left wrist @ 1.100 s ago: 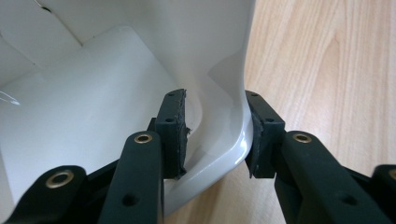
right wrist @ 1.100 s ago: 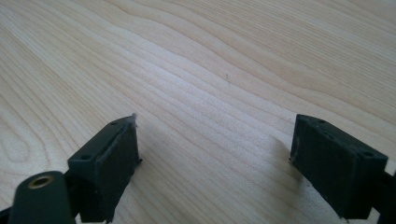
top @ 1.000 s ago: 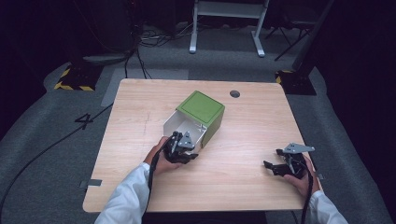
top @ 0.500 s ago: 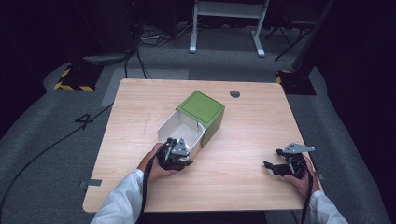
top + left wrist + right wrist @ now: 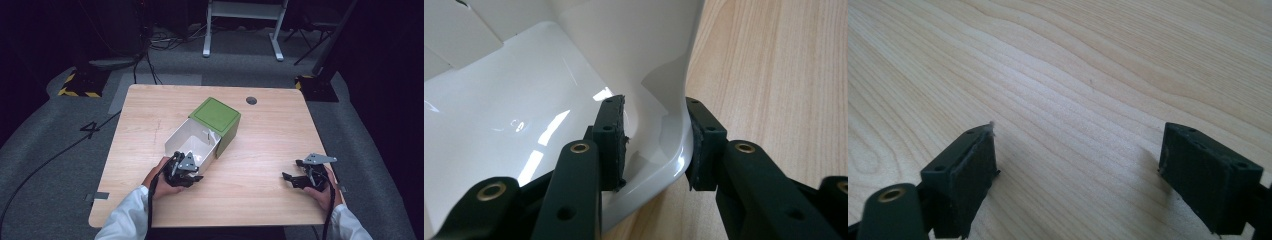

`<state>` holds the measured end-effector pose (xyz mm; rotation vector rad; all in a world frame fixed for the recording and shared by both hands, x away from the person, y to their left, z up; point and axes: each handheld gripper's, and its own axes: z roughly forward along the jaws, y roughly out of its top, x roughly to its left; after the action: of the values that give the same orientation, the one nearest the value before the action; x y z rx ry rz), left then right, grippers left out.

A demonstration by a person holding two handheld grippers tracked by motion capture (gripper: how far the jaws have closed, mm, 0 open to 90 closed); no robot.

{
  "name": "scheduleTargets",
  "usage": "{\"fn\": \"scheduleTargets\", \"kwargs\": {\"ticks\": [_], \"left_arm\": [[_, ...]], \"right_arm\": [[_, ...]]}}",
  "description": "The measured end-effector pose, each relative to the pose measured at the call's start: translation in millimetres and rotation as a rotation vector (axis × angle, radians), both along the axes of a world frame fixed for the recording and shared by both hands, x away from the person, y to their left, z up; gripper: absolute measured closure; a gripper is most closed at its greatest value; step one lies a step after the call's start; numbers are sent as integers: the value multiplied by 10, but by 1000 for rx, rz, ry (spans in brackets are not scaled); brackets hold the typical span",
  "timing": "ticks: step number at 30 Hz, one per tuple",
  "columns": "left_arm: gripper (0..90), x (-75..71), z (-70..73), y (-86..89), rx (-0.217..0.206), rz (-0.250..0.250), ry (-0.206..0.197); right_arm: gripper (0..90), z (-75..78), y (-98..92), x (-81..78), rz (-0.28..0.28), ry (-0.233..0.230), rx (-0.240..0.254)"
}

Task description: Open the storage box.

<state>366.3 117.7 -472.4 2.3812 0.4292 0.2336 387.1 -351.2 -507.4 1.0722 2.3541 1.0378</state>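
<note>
Nearest to us, at the bottom of the high view, two sleeved forearms come in, each hand holding a gripper. The left gripper (image 5: 184, 169) sits at the near-left of the tabletop (image 5: 265, 150), right at the open mouth of a box (image 5: 210, 130) lying on its side. In the left gripper view the jaws straddle the box's glossy white wall (image 5: 664, 100), one pad inside and one outside; we'd say the outer pad touches the wall and the inner one sits just beside it, so it looks like a light pinch on that edge rather than a hard clamp.

The right gripper (image 5: 302, 178) is well apart from the box, over at the near-right. Its jaws are spread wide over bare wood grain, holding nothing.

Further back, the box's green outer face (image 5: 216, 114) points up, roughly mid-table. Beyond it there's a small dark round hole (image 5: 251, 100) near the far edge, then grey floor with cables and a white stand (image 5: 243, 20).
</note>
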Motion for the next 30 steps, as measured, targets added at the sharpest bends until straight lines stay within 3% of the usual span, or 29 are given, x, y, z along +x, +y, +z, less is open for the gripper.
{"fn": "scheduleTargets", "kwargs": {"ticks": [14,16,18,22,28,30], "left_arm": [[654,-21,-4,15,-11,-4,9],[592,-13,-4,26,-24,6,9],[474,-3,12,44,-41,18,17],[407,-21,84,71,-78,27,-3],[227,-57,144,82,-77,76,-29],[211,-90,175,96,-84,88,-48]], "right_arm": [[153,0,0,0,0,0,0],[153,0,0,0,0,0,0],[153,0,0,0,0,0,0],[153,0,0,0,0,0,0],[153,0,0,0,0,0,0],[153,0,0,0,0,0,0]]}}
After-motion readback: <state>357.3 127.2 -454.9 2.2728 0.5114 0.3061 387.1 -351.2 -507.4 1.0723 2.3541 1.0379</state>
